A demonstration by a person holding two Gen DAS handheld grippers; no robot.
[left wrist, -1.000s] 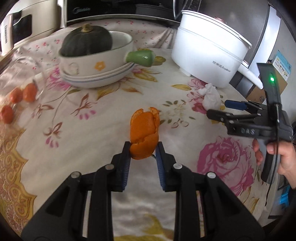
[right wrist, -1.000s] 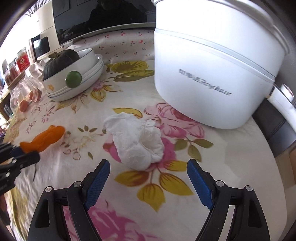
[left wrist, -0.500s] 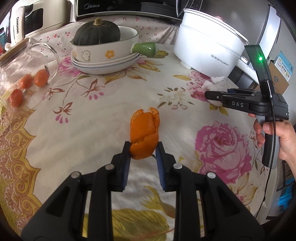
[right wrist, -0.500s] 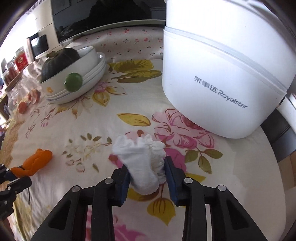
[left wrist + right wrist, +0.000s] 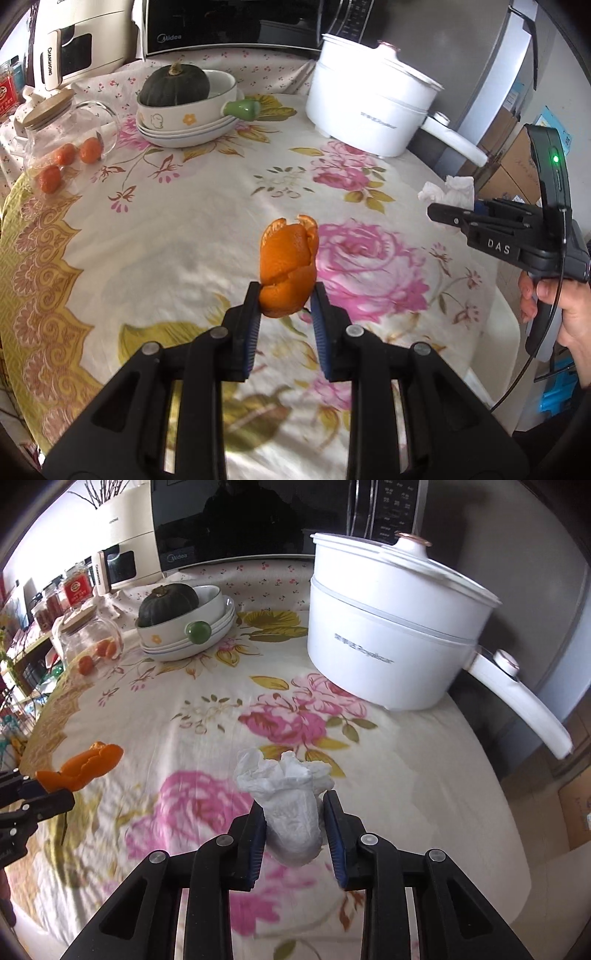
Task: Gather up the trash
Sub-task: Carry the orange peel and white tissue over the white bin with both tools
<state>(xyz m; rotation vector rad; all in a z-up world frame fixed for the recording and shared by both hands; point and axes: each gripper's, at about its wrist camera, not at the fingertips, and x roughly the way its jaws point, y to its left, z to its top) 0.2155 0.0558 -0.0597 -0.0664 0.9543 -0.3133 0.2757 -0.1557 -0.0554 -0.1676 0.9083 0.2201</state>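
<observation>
Your left gripper (image 5: 284,306) pinches the orange peel (image 5: 288,271), held above the table (image 5: 166,258). Your right gripper (image 5: 295,821) pinches the crumpled tissue (image 5: 291,805) at its 12 o'clock, the white pot (image 5: 391,635) at 1 o'clock.

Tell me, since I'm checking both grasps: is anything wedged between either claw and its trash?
Nothing visible. The left claw pinches the orange peel directly, and the right claw pinches the tissue directly.
</observation>
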